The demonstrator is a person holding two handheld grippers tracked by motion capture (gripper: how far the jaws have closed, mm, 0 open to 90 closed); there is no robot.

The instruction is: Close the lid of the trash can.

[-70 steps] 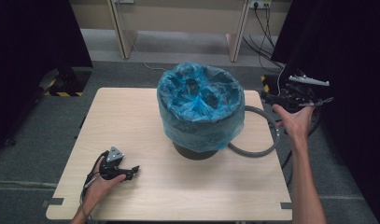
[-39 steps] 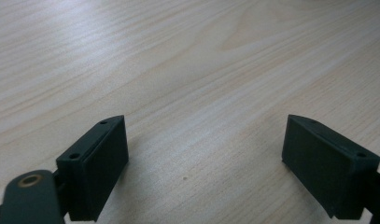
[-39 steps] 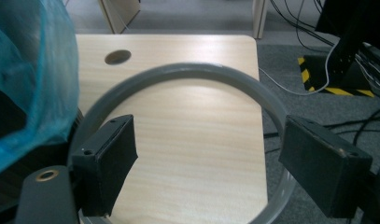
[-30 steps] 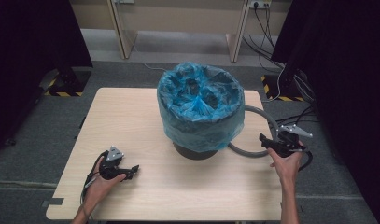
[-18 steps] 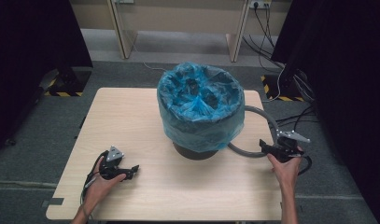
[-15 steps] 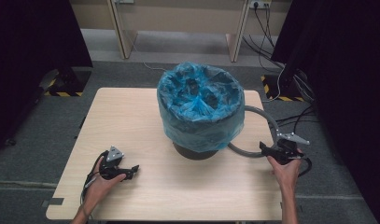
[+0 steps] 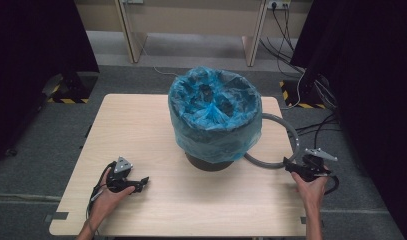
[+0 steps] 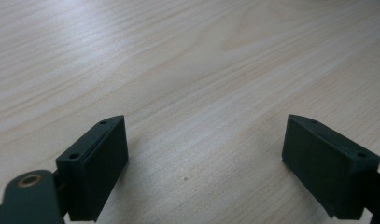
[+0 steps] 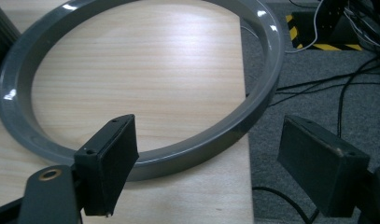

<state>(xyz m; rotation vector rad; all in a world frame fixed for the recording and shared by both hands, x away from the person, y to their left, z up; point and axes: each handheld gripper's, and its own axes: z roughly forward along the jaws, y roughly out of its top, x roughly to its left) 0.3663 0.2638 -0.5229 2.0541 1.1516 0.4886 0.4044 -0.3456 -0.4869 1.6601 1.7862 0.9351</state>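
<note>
While the left gripper (image 7: pixel 141 183) rests open and empty on the bench (image 7: pixel 141 125), the right gripper (image 7: pixel 289 168) hangs open at the grey ring (image 7: pixel 286 131) lying beside the bag-lined bin (image 7: pixel 214 120), apparently lined up to grasp it.

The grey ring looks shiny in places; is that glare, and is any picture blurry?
Right gripper view: white glare spots on the glossy grey plastic ring, a bright sheen on the pale wooden table. Left gripper view: the near black jaws look slightly soft. High view: dark surroundings, evenly lit tabletop.
</note>
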